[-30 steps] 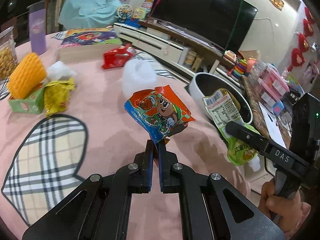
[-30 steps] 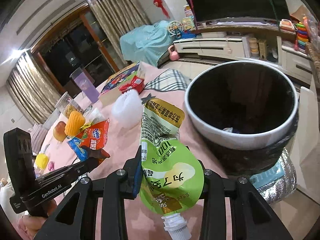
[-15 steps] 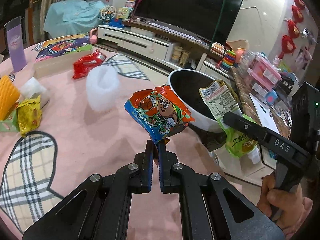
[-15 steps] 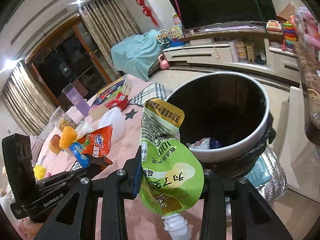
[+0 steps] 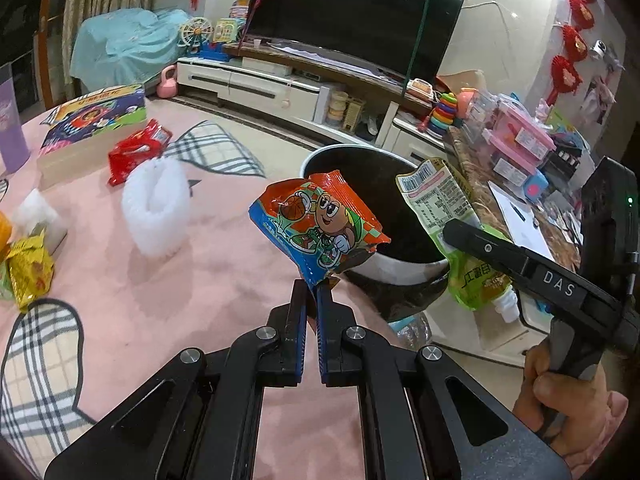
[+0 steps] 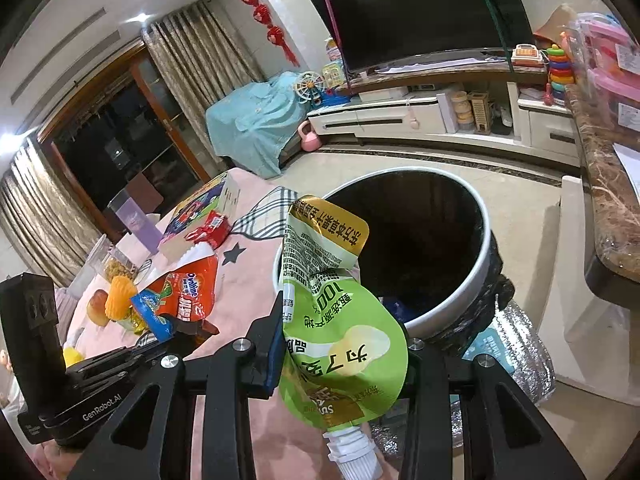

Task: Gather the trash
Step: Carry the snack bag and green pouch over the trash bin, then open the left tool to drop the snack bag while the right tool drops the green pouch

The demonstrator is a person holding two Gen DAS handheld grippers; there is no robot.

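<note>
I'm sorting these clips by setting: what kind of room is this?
Most likely a home living room: a large television stands on a low white TV cabinet, stacking-ring toys sit nearby, and a table with a pink cloth holds snack wrappers.

The snack wrapper [image 5: 320,226] is glossy, crinkled plastic film, and the green drink pouch [image 6: 340,344] is shiny too, with a ribbed white plastic spout. The bin [image 6: 476,276] has a smooth white rim over a creased black plastic liner. The pink tablecloth [image 5: 224,280] looks soft, matt and fuzzy.
</note>
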